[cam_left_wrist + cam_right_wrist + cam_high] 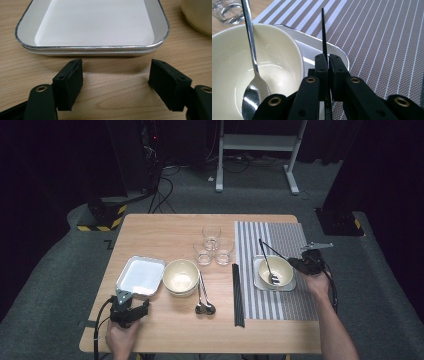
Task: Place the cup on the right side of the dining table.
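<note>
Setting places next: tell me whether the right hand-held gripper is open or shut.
Shut: the right hand-held gripper clamps a thin black chopstick beside the bowl.

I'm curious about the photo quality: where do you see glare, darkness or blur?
High view: table lit, room behind dark. Left gripper view: soft shadow under the white tray. Right gripper view: glare on the spoon, near jaws blurred.

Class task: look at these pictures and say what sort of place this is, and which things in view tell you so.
Probably a lab or recording room staged as a dining table: a wooden table with bowls and a striped placemat stands on grey carpet amid floor cables and dark curtains, with a bare desk frame behind.
</note>
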{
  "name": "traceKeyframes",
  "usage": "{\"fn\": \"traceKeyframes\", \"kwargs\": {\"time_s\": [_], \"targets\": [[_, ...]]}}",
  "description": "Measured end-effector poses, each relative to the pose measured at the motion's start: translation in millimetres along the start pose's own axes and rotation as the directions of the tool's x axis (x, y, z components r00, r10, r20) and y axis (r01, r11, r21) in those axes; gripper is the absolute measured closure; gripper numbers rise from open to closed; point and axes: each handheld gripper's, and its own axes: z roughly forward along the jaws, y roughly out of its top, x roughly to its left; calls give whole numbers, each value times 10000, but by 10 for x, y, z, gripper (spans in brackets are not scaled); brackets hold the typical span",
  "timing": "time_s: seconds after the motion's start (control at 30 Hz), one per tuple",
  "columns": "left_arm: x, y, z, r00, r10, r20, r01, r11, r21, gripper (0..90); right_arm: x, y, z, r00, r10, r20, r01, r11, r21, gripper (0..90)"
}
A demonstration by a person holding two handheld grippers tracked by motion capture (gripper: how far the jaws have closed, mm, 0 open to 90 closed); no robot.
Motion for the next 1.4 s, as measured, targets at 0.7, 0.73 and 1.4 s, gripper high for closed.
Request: {"fn": "traceKeyframes", "kwargs": {"time_s": [0.7,0.73,1.4], "targets": [[1,0,-1,10000,26,-7,-26,10000,12,275,-7,-76,93,9995,-277,-155,285,9983,499,860],[1,0,-1,10000,15,-4,-15,10000,11,275,-8,-83,98,9994,-286,-176,295,9983,507,860],[0,0,-1,10000,4,-14,-4,10000,0,277,-25,-154,126,9989,-262,-382,276,9990,363,861]]}}
